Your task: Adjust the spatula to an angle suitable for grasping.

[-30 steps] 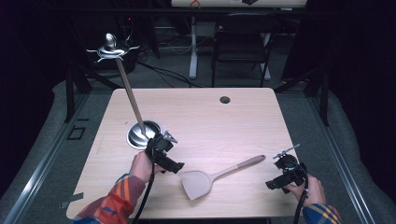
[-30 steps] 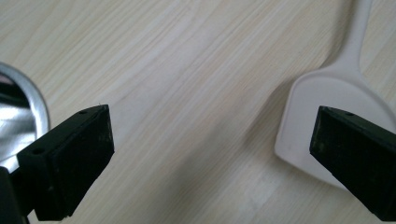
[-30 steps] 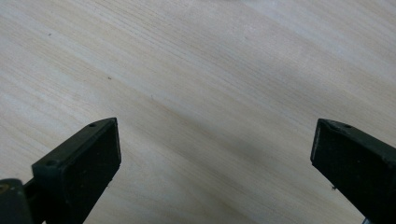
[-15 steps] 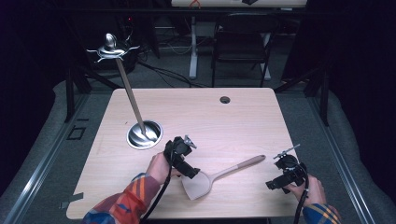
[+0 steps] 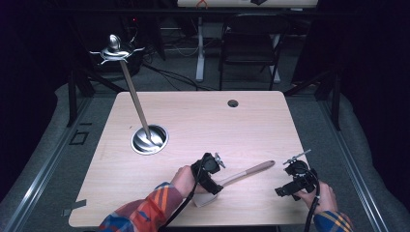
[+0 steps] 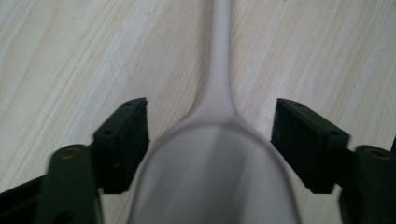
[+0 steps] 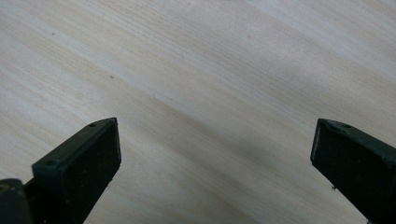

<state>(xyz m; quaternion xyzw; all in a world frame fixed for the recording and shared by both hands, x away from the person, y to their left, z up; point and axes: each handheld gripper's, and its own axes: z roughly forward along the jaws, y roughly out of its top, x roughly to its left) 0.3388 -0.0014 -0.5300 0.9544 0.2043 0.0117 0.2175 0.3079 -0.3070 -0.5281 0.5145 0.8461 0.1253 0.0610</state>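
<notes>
Left gripper view looks straight down the spatula (image 6: 215, 163): the pale blade sits between the two black jaws, its neck and handle running away up the frame over the table (image 6: 70, 56). The jaws have just been closing around the blade; the left pad seems to meet its edge while a sliver of wood still shows inside the right one, so the left gripper (image 6: 212, 140) is not yet clamped.

High view puts the spatula (image 5: 246, 172) flat near the front edge of the table (image 5: 203, 121), handle pointing toward the right gripper (image 5: 290, 186), which hovers just beyond the handle tip with jaws spread wide over bare wood. A metal stand (image 5: 149, 139) rises well apart at the back left.

The main risk, as I judge it, is the uneven closing: one pad arriving first could shove the blade sideways and swing the handle. The blade edges are curved and smooth, so the grip may slip off toward the narrow neck. Held at the wide end, the long handle could also sag or twist once lifted.
</notes>
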